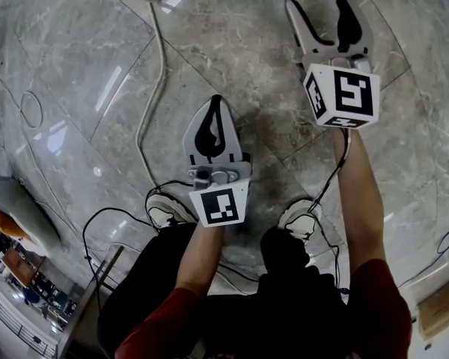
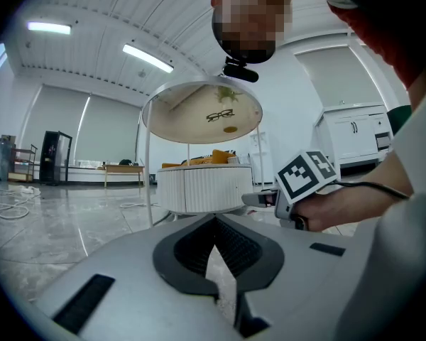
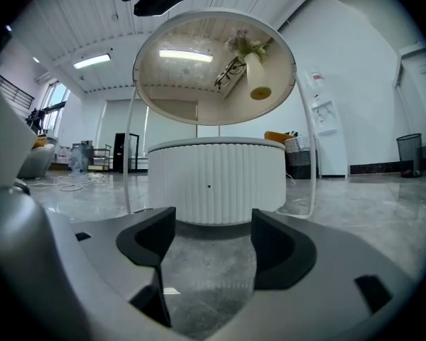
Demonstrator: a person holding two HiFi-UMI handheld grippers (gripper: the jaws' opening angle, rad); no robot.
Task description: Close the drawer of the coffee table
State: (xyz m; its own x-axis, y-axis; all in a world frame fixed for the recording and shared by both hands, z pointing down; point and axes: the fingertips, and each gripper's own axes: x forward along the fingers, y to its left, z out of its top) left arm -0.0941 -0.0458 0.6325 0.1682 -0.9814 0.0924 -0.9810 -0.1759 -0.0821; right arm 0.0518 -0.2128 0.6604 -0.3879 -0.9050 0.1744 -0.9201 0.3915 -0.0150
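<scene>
- The coffee table (image 3: 213, 180), a white ribbed drum under a round top (image 3: 213, 69), stood straight ahead of the jaws of the right gripper (image 3: 213, 222), well apart from them; from this front I could not tell whether its drawer was out or in
- That gripper's jaws were spread wide with only bare floor (image 3: 206, 283) between them, probably held ready to push a drawer front
- The left gripper (image 2: 214, 220) had its jaws pressed together, tips touching, gripping nothing; the table lay far beyond them too
- Glasses (image 3: 229, 73) and a vase (image 3: 255, 73) rested on the top, high above the jaws' line
- A cable (image 1: 153, 88) trailed across the floor beyond the left jaws, so the walk up looked worth watching
</scene>
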